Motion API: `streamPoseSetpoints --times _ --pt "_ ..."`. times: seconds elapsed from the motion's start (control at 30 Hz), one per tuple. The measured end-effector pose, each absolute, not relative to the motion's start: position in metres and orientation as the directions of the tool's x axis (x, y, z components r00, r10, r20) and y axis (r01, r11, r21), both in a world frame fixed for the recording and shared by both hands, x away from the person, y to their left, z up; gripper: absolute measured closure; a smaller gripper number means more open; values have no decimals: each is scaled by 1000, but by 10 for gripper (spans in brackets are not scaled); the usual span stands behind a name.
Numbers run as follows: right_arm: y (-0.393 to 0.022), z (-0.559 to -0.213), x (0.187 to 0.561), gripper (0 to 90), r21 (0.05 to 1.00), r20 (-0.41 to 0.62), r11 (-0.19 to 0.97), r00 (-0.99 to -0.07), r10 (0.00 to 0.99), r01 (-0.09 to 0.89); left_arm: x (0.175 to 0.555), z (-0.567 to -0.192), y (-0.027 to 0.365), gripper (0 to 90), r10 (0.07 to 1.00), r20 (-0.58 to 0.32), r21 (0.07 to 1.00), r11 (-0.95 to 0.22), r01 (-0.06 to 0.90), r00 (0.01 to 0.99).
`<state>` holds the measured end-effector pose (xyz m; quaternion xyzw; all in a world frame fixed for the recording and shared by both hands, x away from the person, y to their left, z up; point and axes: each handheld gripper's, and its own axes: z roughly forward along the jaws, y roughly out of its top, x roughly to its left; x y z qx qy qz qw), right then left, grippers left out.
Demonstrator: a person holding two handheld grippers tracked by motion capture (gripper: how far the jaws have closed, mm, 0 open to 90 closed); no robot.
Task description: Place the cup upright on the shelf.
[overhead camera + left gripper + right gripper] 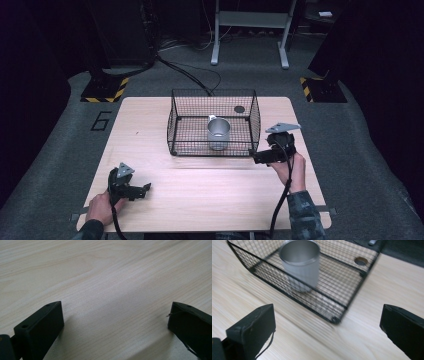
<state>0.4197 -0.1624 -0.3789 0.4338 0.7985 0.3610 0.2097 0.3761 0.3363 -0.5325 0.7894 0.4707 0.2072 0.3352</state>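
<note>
A shiny metal mug (219,133) stands upright inside the black wire basket (176,120), while the left gripper (145,188) and right gripper (255,157) both hold their jaws spread, empty.

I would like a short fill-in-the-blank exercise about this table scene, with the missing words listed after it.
1. The metal cup stands upright inside the black wire ____.
2. The basket stands on a table made of light ____.
3. The left gripper holds nothing; its fingers are spread ____ above bare tabletop.
4. The gripper close beside the basket's near corner is the ____ gripper.

Missing words: basket; wood; open; right
</note>
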Motion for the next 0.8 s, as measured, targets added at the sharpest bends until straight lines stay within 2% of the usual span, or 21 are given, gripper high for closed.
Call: streamPoseSetpoints --times 0.5,0.8 --pt "-236 -475 388 0 705 73 213 -369 926 676 376 -533 336 1 882 11 725 -331 604 470" --pt "-260 -524 375 0 681 65 172 -292 954 712 376 -532 336 1 882 11 724 -332 604 471"
